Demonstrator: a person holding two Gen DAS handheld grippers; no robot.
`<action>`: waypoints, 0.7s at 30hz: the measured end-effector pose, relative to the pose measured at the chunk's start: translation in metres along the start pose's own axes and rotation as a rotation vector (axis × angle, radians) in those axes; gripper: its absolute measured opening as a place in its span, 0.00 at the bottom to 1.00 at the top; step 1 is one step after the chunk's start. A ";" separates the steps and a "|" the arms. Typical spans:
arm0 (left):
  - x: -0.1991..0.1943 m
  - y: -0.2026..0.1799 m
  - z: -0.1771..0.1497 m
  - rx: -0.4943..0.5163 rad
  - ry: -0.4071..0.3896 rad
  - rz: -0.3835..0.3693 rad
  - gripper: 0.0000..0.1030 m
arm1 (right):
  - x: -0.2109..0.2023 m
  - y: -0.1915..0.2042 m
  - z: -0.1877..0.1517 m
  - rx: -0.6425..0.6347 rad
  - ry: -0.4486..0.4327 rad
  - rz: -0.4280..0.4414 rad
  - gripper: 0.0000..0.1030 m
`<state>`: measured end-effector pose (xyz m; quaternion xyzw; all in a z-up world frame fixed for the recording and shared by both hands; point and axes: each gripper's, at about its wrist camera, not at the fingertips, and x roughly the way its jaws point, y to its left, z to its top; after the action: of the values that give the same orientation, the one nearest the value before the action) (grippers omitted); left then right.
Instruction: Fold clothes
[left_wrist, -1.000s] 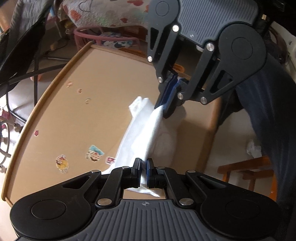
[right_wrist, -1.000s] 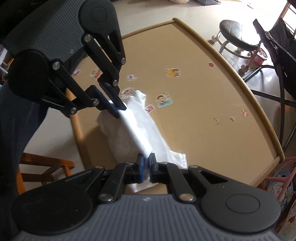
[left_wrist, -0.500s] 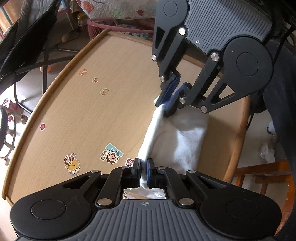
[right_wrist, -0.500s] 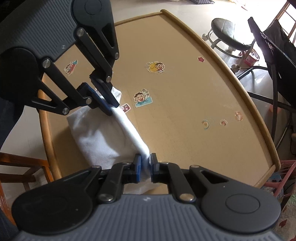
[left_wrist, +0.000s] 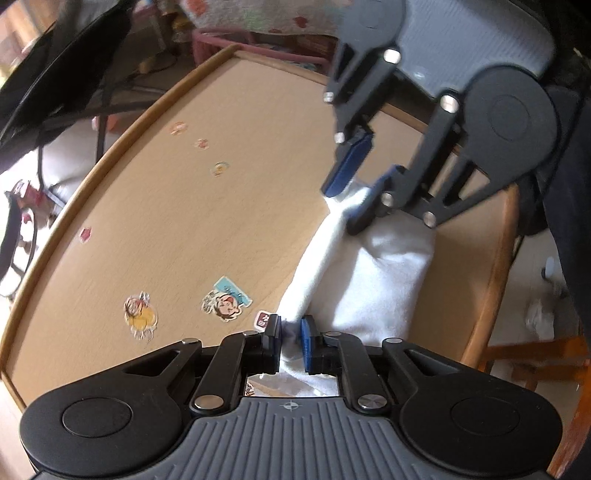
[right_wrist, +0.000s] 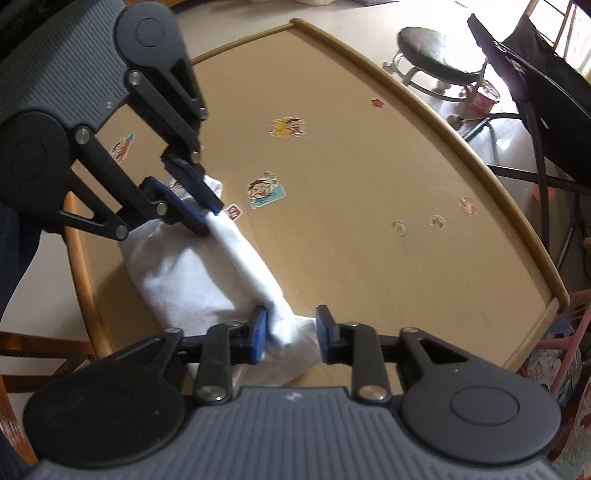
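A white garment (left_wrist: 373, 280) (right_wrist: 207, 280) lies folded on the sticker-dotted wooden table (left_wrist: 207, 221) (right_wrist: 369, 236), near its edge, with a rolled fold running between my two grippers. My left gripper (left_wrist: 291, 332) (right_wrist: 205, 218) sits at one end of that fold. Its jaws are opening, only slightly apart, with cloth still in the narrow gap. My right gripper (right_wrist: 291, 332) (left_wrist: 360, 184) is at the other end. Its jaws are also opening, clearly wider, and the cloth corner rests loosely between the blue pads (right_wrist: 258, 332).
The table has a raised rim (right_wrist: 480, 129). A round black stool (right_wrist: 439, 55) and a black chair (right_wrist: 546, 96) stand beyond the far side, a pink basket (left_wrist: 236, 40) past one end. A wooden chair (left_wrist: 535, 358) and a person's dark clothing (left_wrist: 576, 184) are by the near edge.
Both grippers sank with the garment, which went from hanging stretched between them to lying flat on the table. Both jaws, earlier shut on the fold, have come apart, the right one more.
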<state>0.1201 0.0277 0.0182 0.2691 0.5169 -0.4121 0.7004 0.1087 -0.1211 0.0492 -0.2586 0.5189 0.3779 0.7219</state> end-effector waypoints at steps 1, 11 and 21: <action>-0.001 0.003 -0.001 -0.040 -0.007 -0.005 0.16 | -0.001 -0.001 0.000 0.015 0.000 -0.005 0.33; -0.020 0.021 -0.022 -0.421 -0.109 0.014 0.17 | -0.020 -0.008 -0.012 0.168 -0.025 -0.029 0.35; -0.019 0.028 -0.037 -0.588 -0.158 0.000 0.17 | -0.024 -0.014 -0.016 0.257 -0.019 -0.089 0.36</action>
<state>0.1232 0.0778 0.0226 0.0220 0.5581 -0.2647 0.7861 0.1068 -0.1476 0.0663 -0.1833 0.5440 0.2782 0.7701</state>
